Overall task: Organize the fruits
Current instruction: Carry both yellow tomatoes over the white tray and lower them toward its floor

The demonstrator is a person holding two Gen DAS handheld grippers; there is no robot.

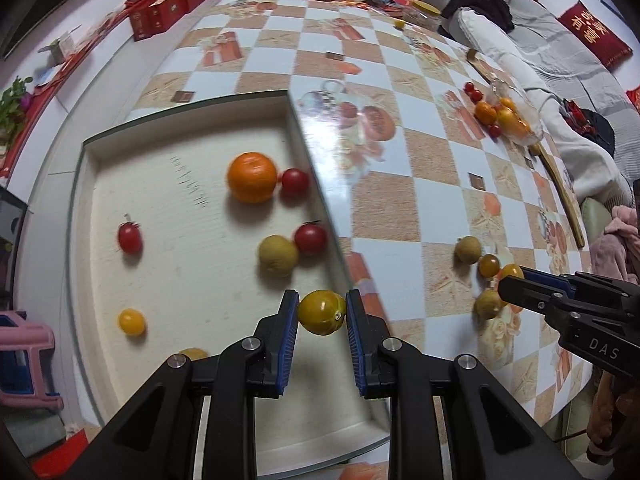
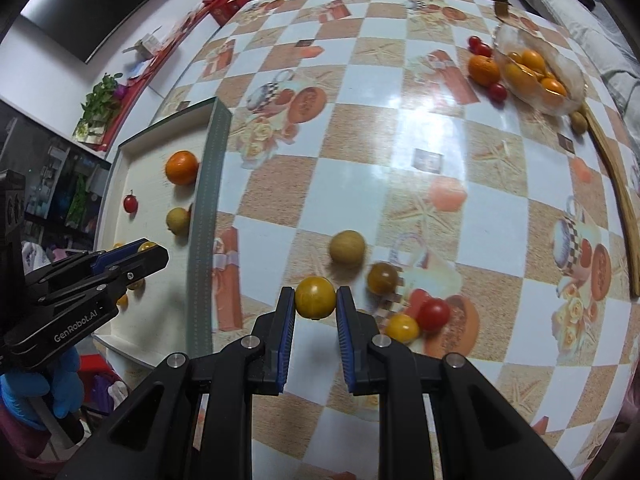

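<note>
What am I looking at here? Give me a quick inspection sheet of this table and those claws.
Surface: checkered table with a white tray set into it.
Job's things: orange, red and yellow tomatoes in the tray; loose fruit on the table; glass bowl of fruit.
Clutter: red boxes, wrappers.
Grippers: left claw shut on a yellow tomato; right claw shut on another yellow tomato.
Cables: nothing seen.
Surroundings: sofa, red cushion.
</note>
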